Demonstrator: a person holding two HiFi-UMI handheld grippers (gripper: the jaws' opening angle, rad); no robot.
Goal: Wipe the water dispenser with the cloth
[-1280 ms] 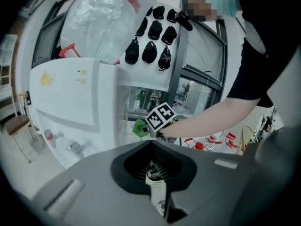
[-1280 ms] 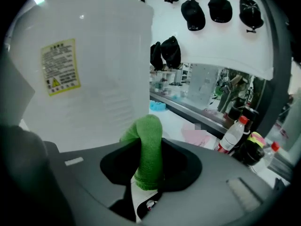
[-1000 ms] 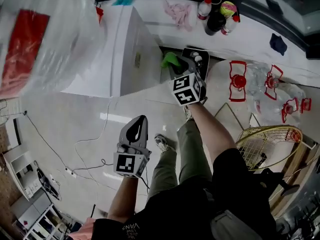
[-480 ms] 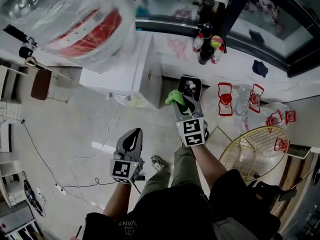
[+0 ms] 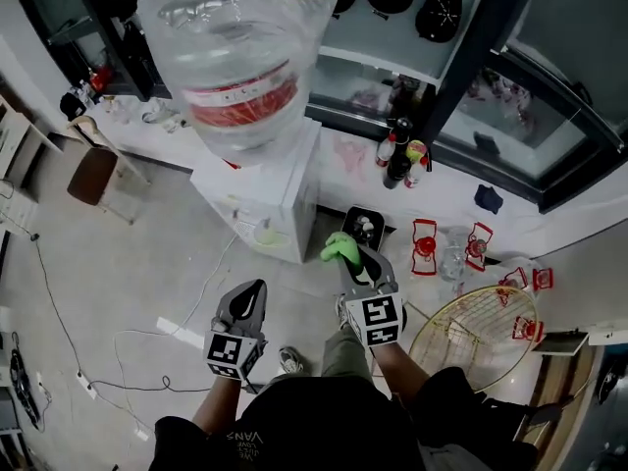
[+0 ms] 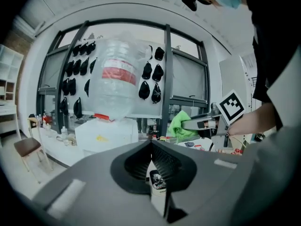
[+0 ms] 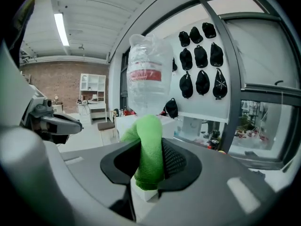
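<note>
Step in hand, by my reading: the approach. Wiping not yet begun.

- Right gripper point(image 5: 351, 261) was clenched on the cloth point(image 5: 340, 249). In the right gripper view the cloth stood pinched between the ribbed black pads, a folded hump rising above the tips.
- Cloth: bright green, soft, fuzzy nap, bunched rather than spread flat.
- Left gripper point(image 5: 249, 297) was closed with nothing in it, its jaws meeting along a seam. It was held low and apart from the dispenser.
- Water dispenser point(image 5: 267, 199): a white, boxy cabinet with smooth, hard faces, standing on the glossy pale floor point(image 5: 147, 253). It was topped by a large clear plastic bottle point(image 5: 235, 47), ribbed and round, with a red label band.
- In the head view the cloth sat near the cabinet's lower right side, not touching it.

The next move likely calls for carrying the cloth up to a cabinet face, pressing the hump flat against it, then sweeping. The bunched fold offers little contact. The slick panel should wipe easily.
</note>
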